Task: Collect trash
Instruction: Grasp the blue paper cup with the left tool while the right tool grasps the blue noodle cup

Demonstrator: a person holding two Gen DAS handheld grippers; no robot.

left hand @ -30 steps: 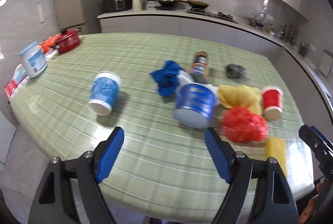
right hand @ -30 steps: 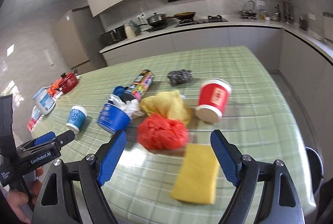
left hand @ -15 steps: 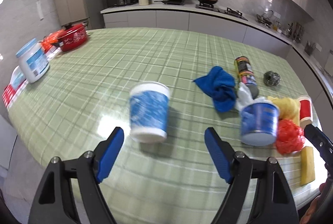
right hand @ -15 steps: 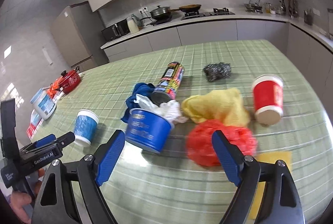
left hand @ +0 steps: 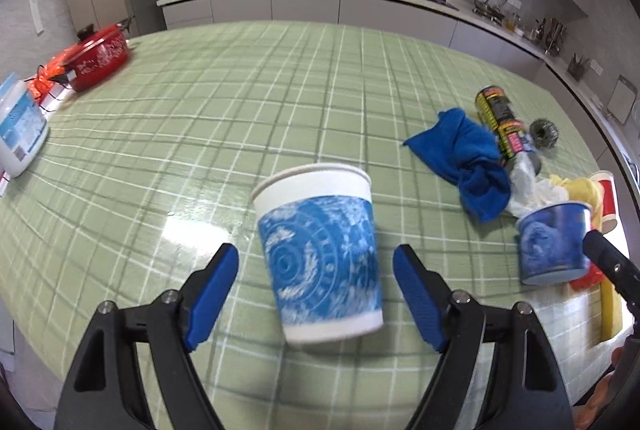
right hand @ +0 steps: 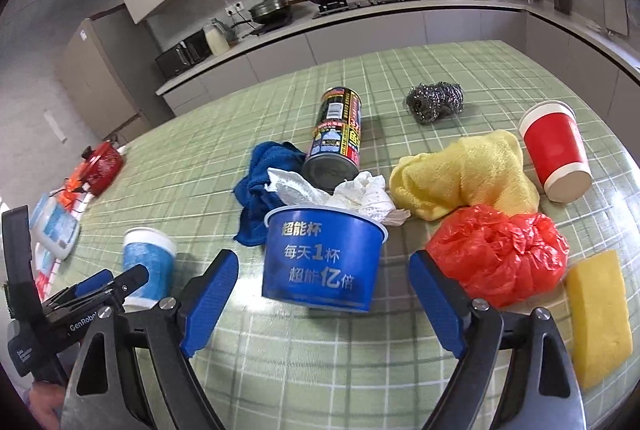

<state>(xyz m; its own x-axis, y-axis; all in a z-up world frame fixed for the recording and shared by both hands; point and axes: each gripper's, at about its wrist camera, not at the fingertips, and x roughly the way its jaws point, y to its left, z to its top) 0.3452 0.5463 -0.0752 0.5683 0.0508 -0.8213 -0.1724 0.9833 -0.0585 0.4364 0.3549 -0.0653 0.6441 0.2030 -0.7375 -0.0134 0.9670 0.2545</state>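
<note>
Paper cup (left hand: pixel 320 258), blue/white, stands inverted on counter (left hand: pixel 240 90) btwn spread left fingers (left hand: pixel 212 282), not touching. Prob. light, thin-walled, crushes easily; grip mid-wall gently. Right gripper (right hand: pixel 320 294) also spread, w/ blue tub (right hand: pixel 324 262) ahead, tissue (right hand: pixel 340 194) inside. Tub reads "超能杯"; left gripper (right hand: pixel 92 290) marked "GenRobo…".

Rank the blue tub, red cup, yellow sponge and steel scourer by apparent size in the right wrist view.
1. Blue tub, largest, though nearest the camera.
2. Yellow sponge and red cup: look alike; the sponge is nearer, so unranked.
3. Steel scourer, smallest, also farthest.
</note>
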